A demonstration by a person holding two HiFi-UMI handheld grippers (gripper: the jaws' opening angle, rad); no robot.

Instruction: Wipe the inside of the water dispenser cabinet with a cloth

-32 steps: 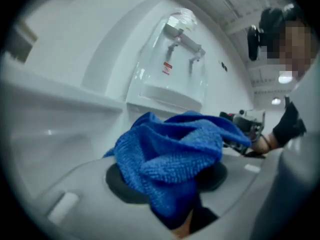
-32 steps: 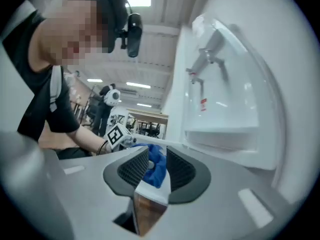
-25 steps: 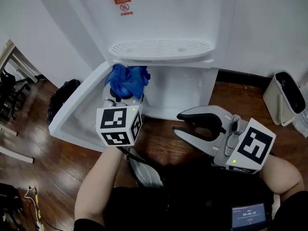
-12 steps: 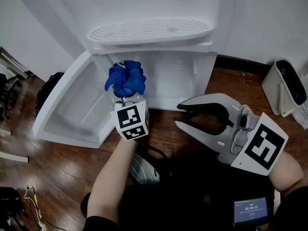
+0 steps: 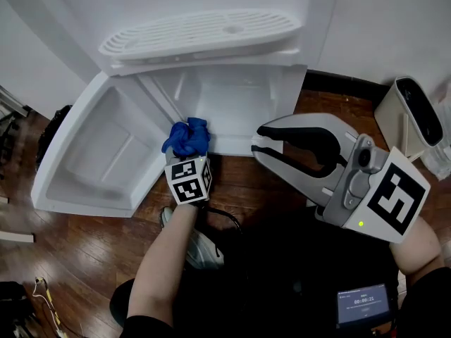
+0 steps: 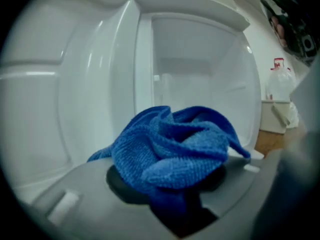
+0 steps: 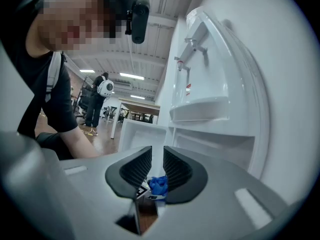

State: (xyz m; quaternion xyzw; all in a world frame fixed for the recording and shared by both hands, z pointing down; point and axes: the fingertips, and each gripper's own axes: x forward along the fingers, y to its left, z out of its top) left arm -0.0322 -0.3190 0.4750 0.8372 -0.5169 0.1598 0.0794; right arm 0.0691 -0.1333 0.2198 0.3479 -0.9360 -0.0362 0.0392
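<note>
Your left hand-held gripper (image 5: 187, 148) points forward and slightly down at the end of your outstretched bare left forearm (image 5: 163, 259), its marker cube (image 5: 189, 180) facing up toward you. Its jaws are clamped on a bunched blue cloth (image 5: 189, 134), which bulges out above them. Your right hand-held gripper (image 5: 258, 142) is held about level, well apart from the left and aimed toward it across your front. Its jaws have just been closing; a narrow gap remains, with nothing gripped between them. Your right forearm (image 5: 425, 248) is bent close to your body.
</note>
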